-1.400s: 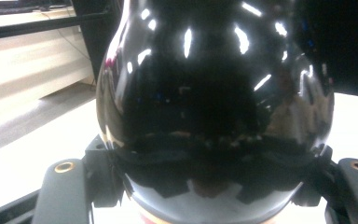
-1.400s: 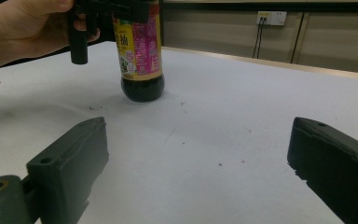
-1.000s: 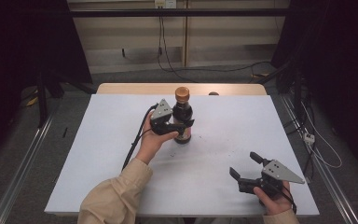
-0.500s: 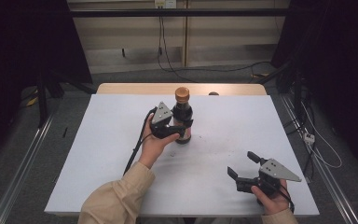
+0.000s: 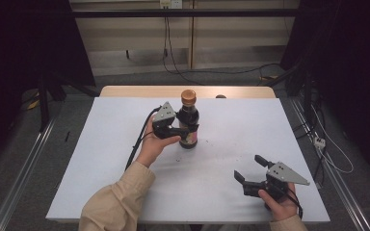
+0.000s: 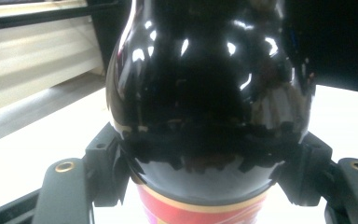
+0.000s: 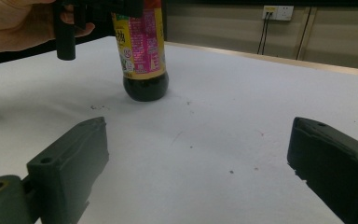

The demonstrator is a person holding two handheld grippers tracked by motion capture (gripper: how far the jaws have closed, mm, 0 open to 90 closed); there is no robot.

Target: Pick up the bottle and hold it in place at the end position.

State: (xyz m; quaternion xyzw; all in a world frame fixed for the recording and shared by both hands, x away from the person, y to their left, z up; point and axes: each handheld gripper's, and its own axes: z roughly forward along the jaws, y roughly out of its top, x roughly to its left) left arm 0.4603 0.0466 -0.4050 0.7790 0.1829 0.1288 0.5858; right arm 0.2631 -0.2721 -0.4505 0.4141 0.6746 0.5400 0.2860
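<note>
The dark glossy sauce bottle with a brown cap (image 5: 189, 120) stands upright on the white bench (image 5: 101, 159), toward its far middle, steadied by the left tongs (image 5: 185, 129) clamped round its shoulder. Its yellow-pink label (image 7: 142, 42) carries Chinese print too small to read. Nearer than the bottle, the right tongs (image 5: 250, 169) wait wide apart, holding nothing.
</note>
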